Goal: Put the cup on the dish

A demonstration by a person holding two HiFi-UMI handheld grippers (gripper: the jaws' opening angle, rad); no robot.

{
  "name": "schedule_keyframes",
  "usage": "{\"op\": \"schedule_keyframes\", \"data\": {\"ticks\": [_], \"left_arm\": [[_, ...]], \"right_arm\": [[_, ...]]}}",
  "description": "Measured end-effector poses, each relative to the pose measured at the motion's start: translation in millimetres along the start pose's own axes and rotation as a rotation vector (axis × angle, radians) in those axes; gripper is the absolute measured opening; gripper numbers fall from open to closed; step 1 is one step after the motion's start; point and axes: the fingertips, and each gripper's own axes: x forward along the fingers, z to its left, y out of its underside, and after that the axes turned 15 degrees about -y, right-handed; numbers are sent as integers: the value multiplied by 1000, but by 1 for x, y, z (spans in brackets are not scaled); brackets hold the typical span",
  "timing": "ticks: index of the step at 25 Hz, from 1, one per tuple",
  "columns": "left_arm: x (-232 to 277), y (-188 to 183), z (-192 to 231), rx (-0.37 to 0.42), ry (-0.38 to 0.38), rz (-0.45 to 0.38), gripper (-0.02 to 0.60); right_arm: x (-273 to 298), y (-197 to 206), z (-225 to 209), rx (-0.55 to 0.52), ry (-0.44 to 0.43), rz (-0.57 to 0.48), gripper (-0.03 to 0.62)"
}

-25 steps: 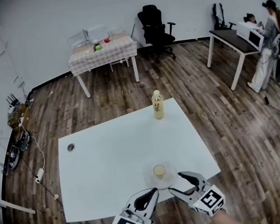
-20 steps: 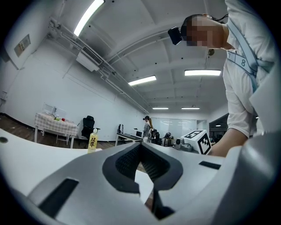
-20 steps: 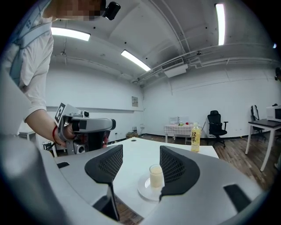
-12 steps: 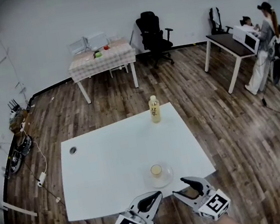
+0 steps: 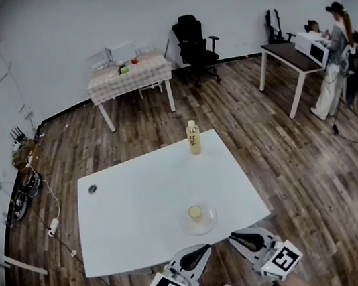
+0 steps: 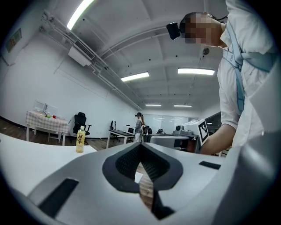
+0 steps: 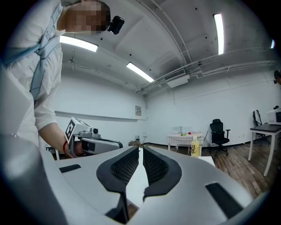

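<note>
Bright, even indoor light from ceiling light strips, blown out white in both gripper views. White tabletop nearly washed out; shadows faint and soft. Pale sheen on wood floor at right. Strong fisheye: walls and floor curve at the edges, black vignette ring in gripper views, dark corners in head view. Distant room detail small, slightly soft.
</note>
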Motion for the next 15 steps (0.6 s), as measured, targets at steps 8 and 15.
{"op": "schedule_keyframes", "data": {"ticks": [8, 15], "left_arm": [[-3, -11, -10, 23, 28, -13, 0], [-3, -12, -13, 44, 37, -7, 0]], "right_arm": [[-11, -3, 14, 21, 0, 15, 44], [-11, -9, 24, 11, -25, 8, 41]]}}
